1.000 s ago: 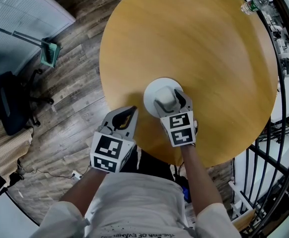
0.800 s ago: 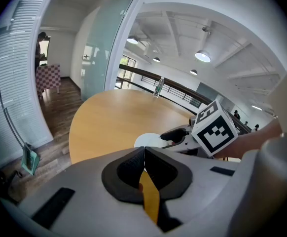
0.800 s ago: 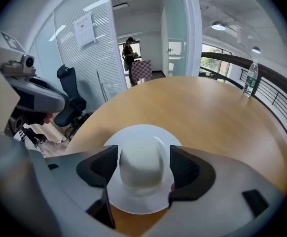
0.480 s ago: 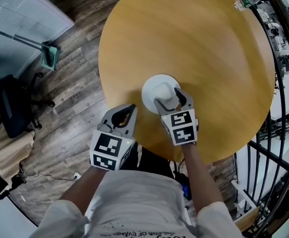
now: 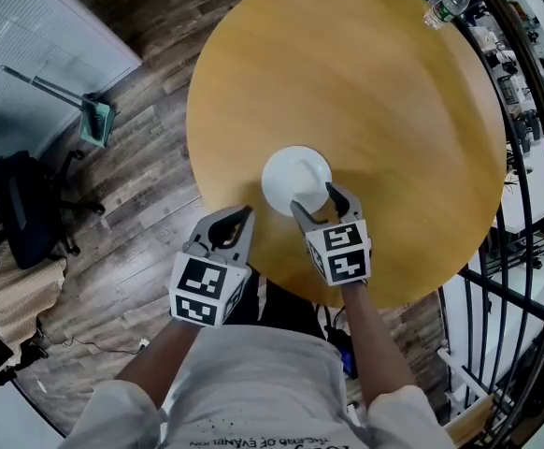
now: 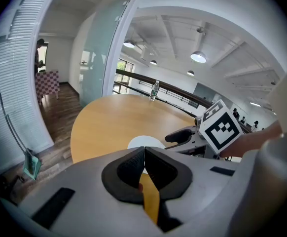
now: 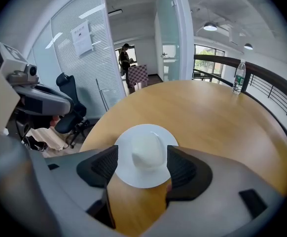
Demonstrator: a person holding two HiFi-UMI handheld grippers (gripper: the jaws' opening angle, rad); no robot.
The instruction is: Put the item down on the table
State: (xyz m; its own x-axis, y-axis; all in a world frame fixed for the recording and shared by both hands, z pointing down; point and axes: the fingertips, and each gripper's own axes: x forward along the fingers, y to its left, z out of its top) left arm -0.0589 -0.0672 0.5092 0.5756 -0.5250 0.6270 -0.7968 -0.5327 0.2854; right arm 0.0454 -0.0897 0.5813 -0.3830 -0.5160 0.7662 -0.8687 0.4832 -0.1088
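A white brimmed hat [image 5: 296,178] rests flat on the round wooden table [image 5: 365,92], near its front edge. My right gripper [image 5: 316,199] is open just behind the hat, its jaws level with the near brim and touching nothing. In the right gripper view the hat [image 7: 146,154] lies between and beyond the spread jaws of the right gripper [image 7: 142,166]. My left gripper [image 5: 234,219] is shut and empty, hovering over the table's front-left edge. From the left gripper view, the hat [image 6: 146,142] shows past the closed left gripper [image 6: 144,153].
A clear plastic bottle [image 5: 445,3] stands at the table's far right edge, next to a black railing [image 5: 534,157]. A dark office chair [image 5: 20,204] and a green dustpan [image 5: 94,120] are on the wooden floor to the left.
My right gripper has drawn back toward me, off the hat's crown to its near brim. The hat stays on the table. The left gripper has barely moved.
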